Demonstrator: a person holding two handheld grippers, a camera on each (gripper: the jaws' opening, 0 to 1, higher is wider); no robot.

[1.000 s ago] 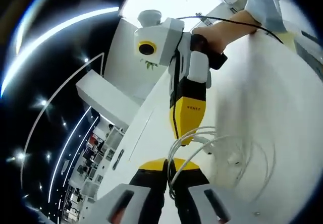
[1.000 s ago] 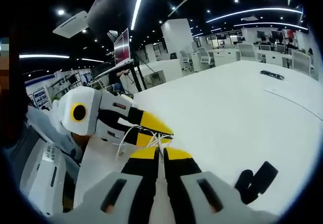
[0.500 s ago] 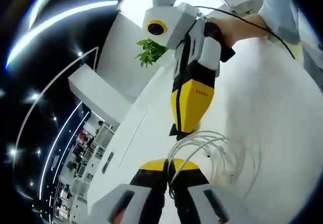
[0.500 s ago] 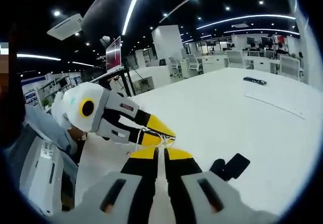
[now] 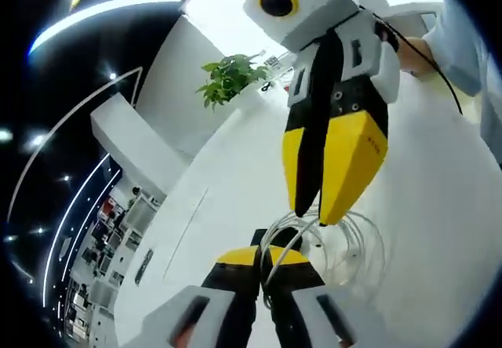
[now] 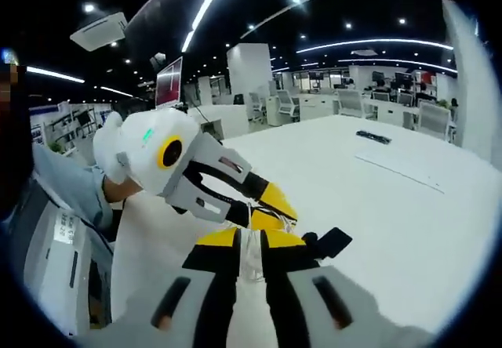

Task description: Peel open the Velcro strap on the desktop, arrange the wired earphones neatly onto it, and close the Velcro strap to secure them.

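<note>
The white earphone cable (image 5: 354,248) hangs in loose loops from my left gripper (image 5: 260,255), which is shut on it above the white table (image 5: 439,230). From above, my right gripper (image 5: 312,213) reaches down to the loops with its yellow jaws a little apart. In the right gripper view, cable strands (image 6: 251,260) run through the gap of my right gripper (image 6: 251,238). There the left gripper (image 6: 290,213) meets it just ahead. The black Velcro strap (image 6: 325,242) lies flat on the table right of the jaws.
A person's sleeve (image 6: 70,199) and hand hold the left gripper. A dark flat object (image 6: 372,136) and a paper sheet (image 6: 396,169) lie farther out on the table (image 6: 408,238). A potted plant (image 5: 227,81) stands past the table's edge.
My right gripper has closed in on the cable loops held by the left gripper, and its jaws have parted slightly. The strap now lies nearer to the right jaws.
</note>
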